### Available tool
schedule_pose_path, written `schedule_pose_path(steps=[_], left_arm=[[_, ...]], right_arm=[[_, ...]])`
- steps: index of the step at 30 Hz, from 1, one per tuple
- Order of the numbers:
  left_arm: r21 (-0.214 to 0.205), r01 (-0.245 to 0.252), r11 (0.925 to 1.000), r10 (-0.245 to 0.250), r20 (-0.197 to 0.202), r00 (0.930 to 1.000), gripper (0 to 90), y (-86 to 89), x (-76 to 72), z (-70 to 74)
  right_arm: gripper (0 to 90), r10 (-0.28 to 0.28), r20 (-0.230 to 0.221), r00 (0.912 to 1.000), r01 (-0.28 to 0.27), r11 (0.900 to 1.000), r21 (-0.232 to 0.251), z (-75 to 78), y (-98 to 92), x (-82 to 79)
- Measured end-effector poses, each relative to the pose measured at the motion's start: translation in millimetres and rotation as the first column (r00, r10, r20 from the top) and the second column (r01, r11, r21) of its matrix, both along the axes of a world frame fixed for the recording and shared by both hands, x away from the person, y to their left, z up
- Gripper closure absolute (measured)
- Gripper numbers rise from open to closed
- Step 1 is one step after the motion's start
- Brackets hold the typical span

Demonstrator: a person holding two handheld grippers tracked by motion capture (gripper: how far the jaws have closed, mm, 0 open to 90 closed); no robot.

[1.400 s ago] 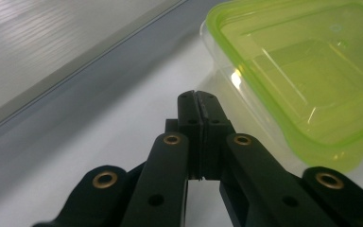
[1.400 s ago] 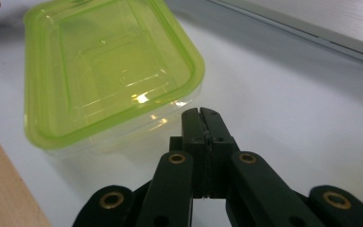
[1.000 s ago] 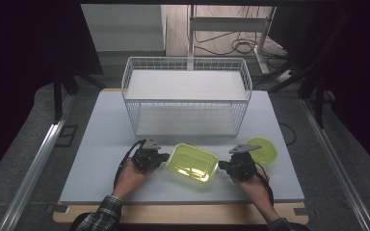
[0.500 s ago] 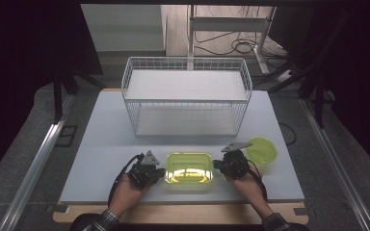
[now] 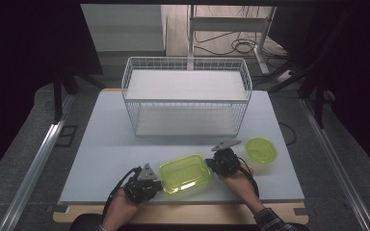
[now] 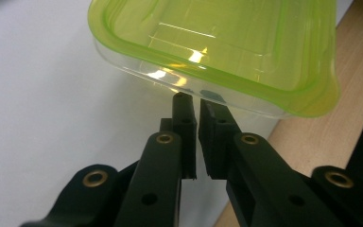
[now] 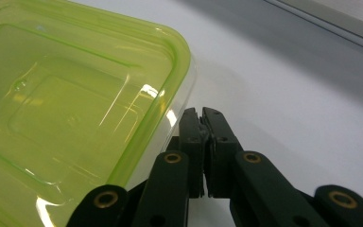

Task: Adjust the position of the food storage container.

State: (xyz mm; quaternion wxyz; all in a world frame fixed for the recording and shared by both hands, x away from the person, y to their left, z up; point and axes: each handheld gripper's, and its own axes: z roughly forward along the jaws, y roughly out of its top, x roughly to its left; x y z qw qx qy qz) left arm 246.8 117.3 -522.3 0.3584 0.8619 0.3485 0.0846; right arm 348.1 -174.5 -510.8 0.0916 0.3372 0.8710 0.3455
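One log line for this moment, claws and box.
left claw: shut, tips at green-lidded box left end | right claw: shut, tips at its right end | box: on table, nothing gripped | wire basket: behind

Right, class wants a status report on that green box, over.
Left gripper and right gripper shut, flanking box. Box on table, lid on. Nothing in the way.

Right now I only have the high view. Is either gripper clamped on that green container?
Observer: No. In the left gripper view the left gripper is shut on nothing, its tips at the container's clear wall, under the lid rim.
Operator: Right one?
Observer: The right gripper is shut and empty too, tips beside a corner of that wall.
Operator: Lid on?
Observer: Yes, the green lid sits on a clear base.
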Motion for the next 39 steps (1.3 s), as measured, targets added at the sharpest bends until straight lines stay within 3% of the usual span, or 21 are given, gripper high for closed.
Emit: schedule_pose_path(steps=[4,6,10,12,19,22,24,26,27,29,39], left_arm=[[0.008,-0.018,0.9998,0.018,0.027,0.9995,79.3,4.0,-3.6,2.3],[0.007,-0.04,0.9992,0.04,0.037,0.9985,77.1,9.4,-3.7,3.2],[-0.004,-0.085,0.9963,0.086,0.066,0.9941,67.5,21.0,-4.4,5.3],[-0.012,-0.101,0.9948,0.102,0.08,0.9916,58.1,25.2,-5.5,6.2],[-0.02,-0.132,0.991,0.134,0.105,0.9854,41.9,31.9,-10.6,4.9],[-0.011,-0.143,0.9897,0.143,0.117,0.9828,28.9,32.8,-12.7,3.7],[-0.004,-0.157,0.9876,0.156,0.129,0.9792,25.0,32.8,-14.3,3.1],[0.008,-0.162,0.9868,0.16,0.131,0.9785,15.1,32.9,-16.3,2.2],[0.008,-0.162,0.9868,0.16,0.131,0.9785,13.7,32.9,-16.3,2.2],[0.003,-0.157,0.9876,0.156,0.119,0.9806,11.8,34.0,-17.6,1.2],[-0.014,-0.157,0.9875,0.157,0.15,0.9761,3.2,37.2,-19.6,0.5]], right_arm=[[83.1,0.002,0.024,0.9997,-0.001,0.9998,-0.018,3.3,-3.2,-3.1],[81.0,-0.006,0.057,0.9984,0.008,0.9992,-0.039,6.9,-7.4,-6.7],[75.6,-0.022,0.086,0.9961,0.025,0.999,-0.036,13.5,-17.2,-14.8],[71.7,-0.024,0.113,0.9933,0.027,0.9993,-0.027,17.9,-23.8,-21.4],[52.0,-0.039,0.138,0.9897,0.037,0.9992,0.019,24.9,-34.1,-28.3],[40.8,-0.043,0.143,0.9887,0.038,0.9986,0.037,27.1,-38.2,-30.9],[37.4,-0.045,0.146,0.9883,0.039,0.9983,0.044,27.2,-38.8,-31.3],[27.9,-0.047,0.136,0.9896,0.036,0.9958,0.085,26.8,-40.3,-32.4],[27.9,-0.047,0.136,0.9896,0.036,0.9958,0.085,26.8,-40.3,-32.4],[19.9,-0.038,0.108,0.9935,0.023,0.991,0.132,25.9,-42.0,-34.3],[12.6,-0.008,0.097,0.9952,-0.008,0.9879,0.155,23.8,-45.6,-42.7]])
